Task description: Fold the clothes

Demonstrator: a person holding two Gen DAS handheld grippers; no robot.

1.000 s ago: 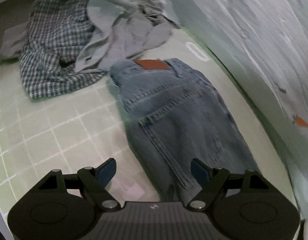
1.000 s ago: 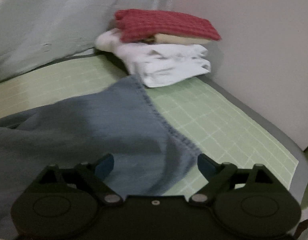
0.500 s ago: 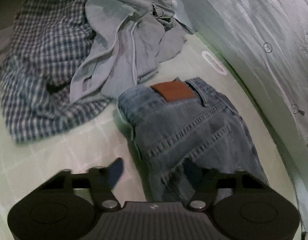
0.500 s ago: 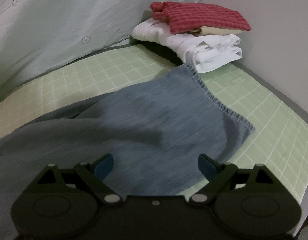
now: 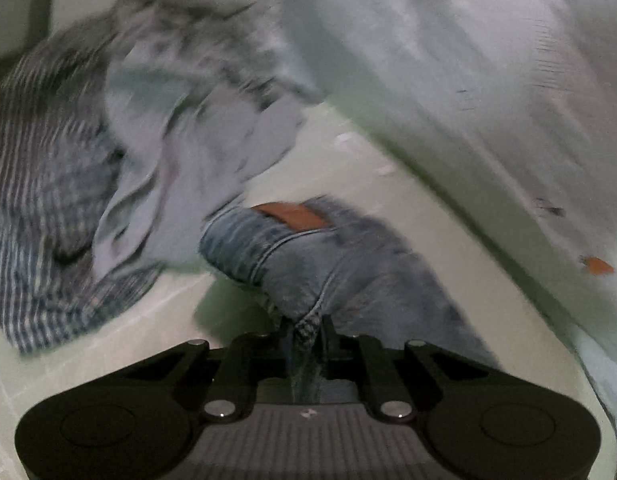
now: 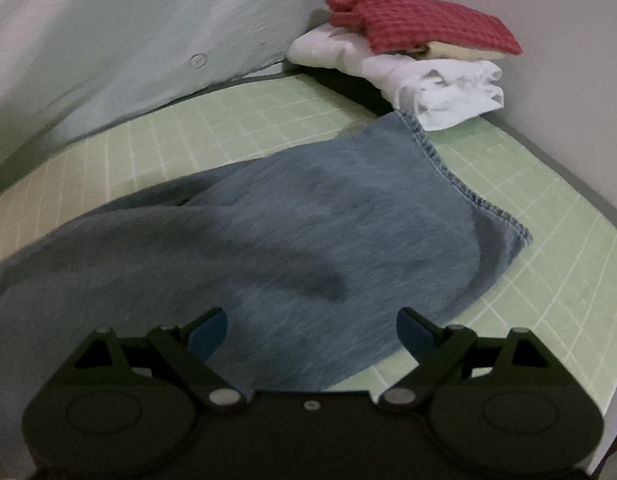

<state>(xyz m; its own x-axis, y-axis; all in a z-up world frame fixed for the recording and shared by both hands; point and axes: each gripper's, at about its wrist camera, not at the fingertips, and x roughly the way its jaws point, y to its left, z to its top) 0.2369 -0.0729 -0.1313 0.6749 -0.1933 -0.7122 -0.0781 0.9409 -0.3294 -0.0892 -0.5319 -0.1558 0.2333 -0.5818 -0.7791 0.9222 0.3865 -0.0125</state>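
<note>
Sprawling across the green grid mat point(image 6: 276, 136), the jeans point(image 6: 308, 240) lie with the waistband end beside a heap of crumpled shirts point(image 5: 108, 140) and the leg hem near a stack of folded laundry point(image 6: 420, 56). Its jaws having just been closing, the left gripper point(image 5: 306, 330) pinches a bunched fold of denim near the waist. The right gripper point(image 6: 312, 330) hangs spread wide over the leg, its pads clear of the cloth.

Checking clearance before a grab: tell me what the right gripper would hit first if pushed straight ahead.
Probably the jeans: the open right gripper points down at the denim leg just ahead. The folded stack lies well beyond, off that line.
</note>
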